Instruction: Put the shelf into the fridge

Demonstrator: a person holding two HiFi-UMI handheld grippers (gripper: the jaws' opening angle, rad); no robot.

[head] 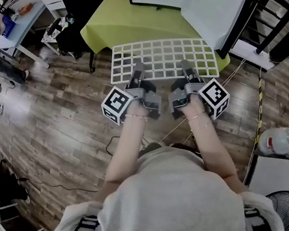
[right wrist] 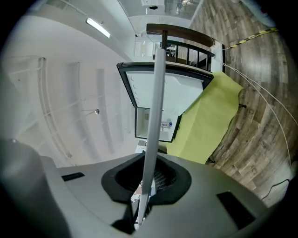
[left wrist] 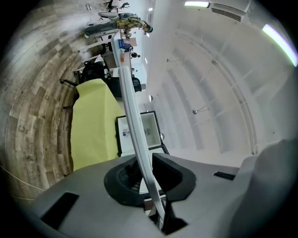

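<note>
pale grey top [head: 184,202]; thin bracelets [head: 136,117]

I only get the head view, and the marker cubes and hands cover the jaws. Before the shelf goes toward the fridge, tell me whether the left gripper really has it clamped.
Observer: Yes. In the left gripper view, the left gripper has its jaws shut on the shelf. The shelf's thin white edge runs straight out between the two dark pads.
Operator: Now check the right one.
Observer: Same there. In the right gripper view, the right gripper is shut on the shelf's edge. The shelf shows edge-on and crosses in front of the open fridge ahead.
</note>
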